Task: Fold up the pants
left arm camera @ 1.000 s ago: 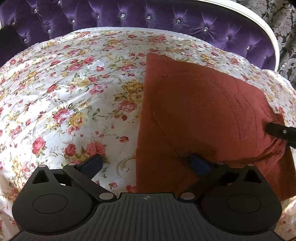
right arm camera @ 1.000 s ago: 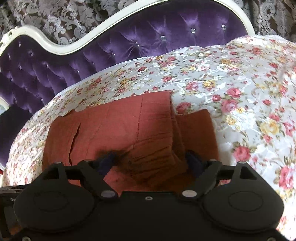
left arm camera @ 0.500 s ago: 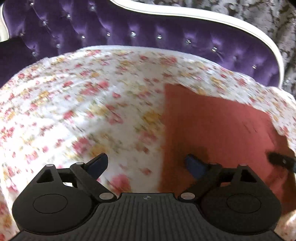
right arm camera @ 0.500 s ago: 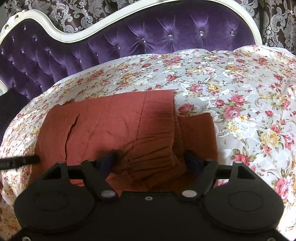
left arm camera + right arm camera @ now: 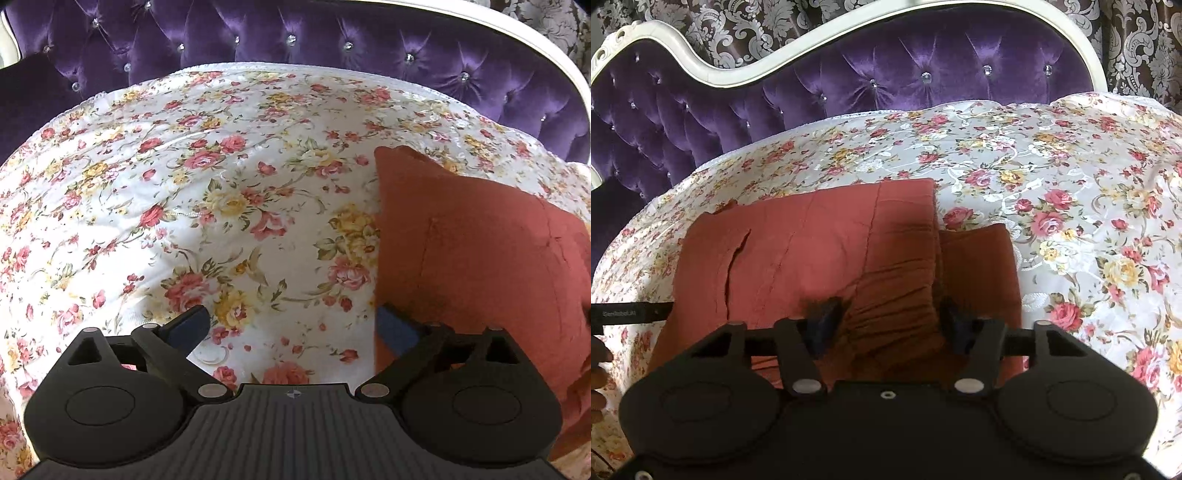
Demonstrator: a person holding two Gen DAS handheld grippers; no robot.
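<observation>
- The pants [image 5: 827, 251] lie on the bed [image 5: 1071, 206], on its flowery cover, near the purple headboard [image 5: 886, 74]
- They look already folded into a short, wide block, so I think a good part of the job is done
- One more piece sticks out at the right side, lower than the top layer, so the pile is not yet neat and even
- I judge that at least one more fold is left, or some tidying of the bunched part
- The pants are rust red, soft and thick, with a seam line and a slit like a pocket on the left part
- Close to the camera the cloth is bunched into wrinkles, maybe the stretchy waist
- The right gripper [image 5: 890, 325] has its jaws half apart and they have just been closing, with the wrinkled cloth between them; I cannot tell if the pads press on it yet
- The left gripper [image 5: 291, 328] is spread wide and holds nothing; it sits over the flowery cover, with its right finger at the left edge of the pants [image 5: 480, 266]
- Soft cloth like this can slip or drag the layers open when pulled
</observation>
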